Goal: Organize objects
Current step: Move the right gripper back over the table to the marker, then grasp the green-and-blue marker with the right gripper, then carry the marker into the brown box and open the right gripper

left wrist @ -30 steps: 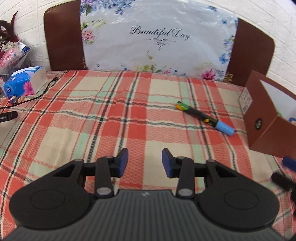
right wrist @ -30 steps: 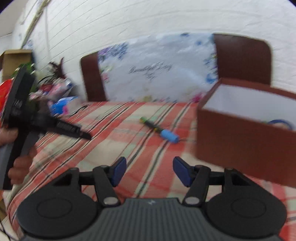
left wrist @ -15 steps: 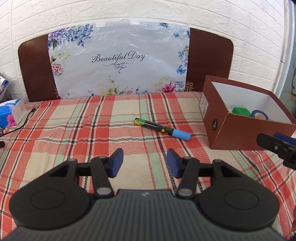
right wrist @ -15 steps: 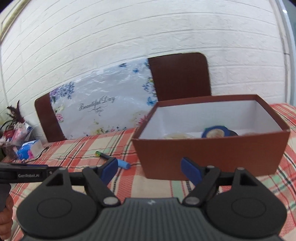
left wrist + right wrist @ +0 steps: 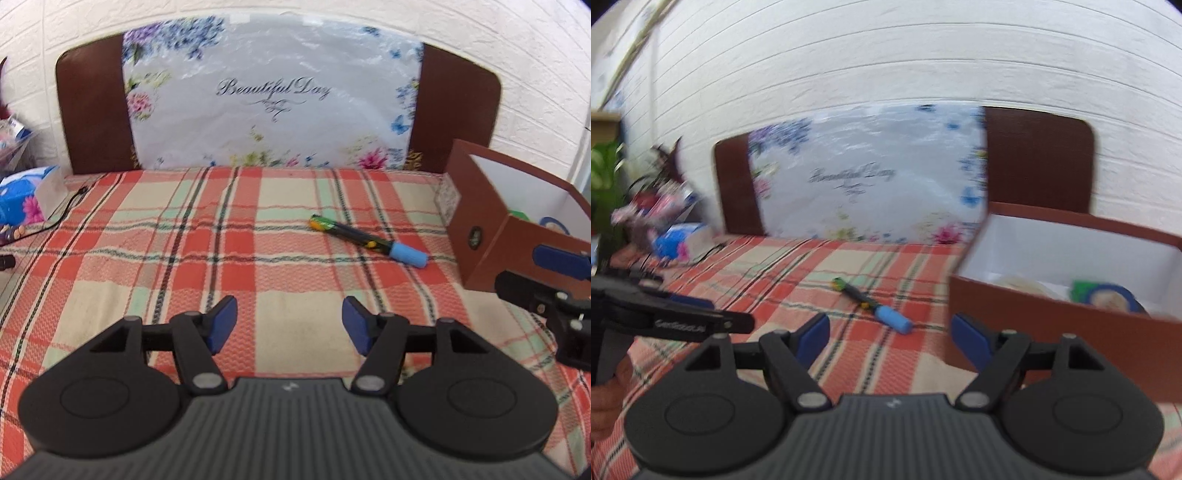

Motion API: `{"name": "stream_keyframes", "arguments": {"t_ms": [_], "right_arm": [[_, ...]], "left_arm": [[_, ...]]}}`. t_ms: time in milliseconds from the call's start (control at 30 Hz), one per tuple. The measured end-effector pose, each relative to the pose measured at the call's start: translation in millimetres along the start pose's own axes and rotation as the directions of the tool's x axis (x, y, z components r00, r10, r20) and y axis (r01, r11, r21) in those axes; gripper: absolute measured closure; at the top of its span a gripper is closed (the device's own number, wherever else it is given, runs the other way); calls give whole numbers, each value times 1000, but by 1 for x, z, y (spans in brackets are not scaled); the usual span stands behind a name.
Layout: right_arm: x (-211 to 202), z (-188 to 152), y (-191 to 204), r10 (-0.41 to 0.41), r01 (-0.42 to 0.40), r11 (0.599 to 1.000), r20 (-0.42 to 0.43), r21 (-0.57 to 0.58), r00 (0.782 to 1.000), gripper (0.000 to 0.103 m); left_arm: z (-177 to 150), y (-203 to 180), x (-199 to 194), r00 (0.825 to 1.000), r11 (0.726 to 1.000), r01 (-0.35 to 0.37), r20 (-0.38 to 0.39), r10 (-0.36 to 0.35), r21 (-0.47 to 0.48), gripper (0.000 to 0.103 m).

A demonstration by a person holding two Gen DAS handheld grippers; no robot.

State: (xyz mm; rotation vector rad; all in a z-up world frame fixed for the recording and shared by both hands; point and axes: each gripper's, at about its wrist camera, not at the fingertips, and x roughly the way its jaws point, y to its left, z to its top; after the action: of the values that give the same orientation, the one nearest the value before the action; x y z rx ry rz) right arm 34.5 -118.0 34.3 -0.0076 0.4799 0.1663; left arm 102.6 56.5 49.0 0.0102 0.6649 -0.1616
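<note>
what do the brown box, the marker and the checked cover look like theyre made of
Brown box: probably cardboard, with thin flat walls, a matte brown outside and a white lining.
Marker: seemingly plastic, with a smooth dark printed barrel and a light blue cap.
Checked cover: woven cloth, since a coarse weave and slight wrinkles show; the fibre cannot be told.

Bright, even daylight with soft shadows; fisheye bending bows the edges, and the right wrist view is motion-blurred.
</note>
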Motion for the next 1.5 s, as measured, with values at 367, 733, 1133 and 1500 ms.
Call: {"name": "stream_keyframes", "arguments": {"t_ms": [367, 733, 1133, 1500], "right_arm": [[124, 10, 42, 40, -68, 958, -104, -279, 994, 47], [144, -3, 24, 134, -169, 976, -237, -135, 962, 83], [36, -56, 22, 292, -267, 954, -240, 133, 926, 83], [-17, -44, -7, 281, -267, 944, -48, 196, 958, 83]], "left_arm": [[-9, 42, 36, 991, 991, -108, -88, 101, -74, 38], [-12, 39, 35, 989, 991, -109, -111, 101, -72, 39], [-24, -21, 29, 922, 937, 272, -221, -319, -219, 30], [29, -93, -1, 926, 934, 353, -121, -356, -52, 76]]}}
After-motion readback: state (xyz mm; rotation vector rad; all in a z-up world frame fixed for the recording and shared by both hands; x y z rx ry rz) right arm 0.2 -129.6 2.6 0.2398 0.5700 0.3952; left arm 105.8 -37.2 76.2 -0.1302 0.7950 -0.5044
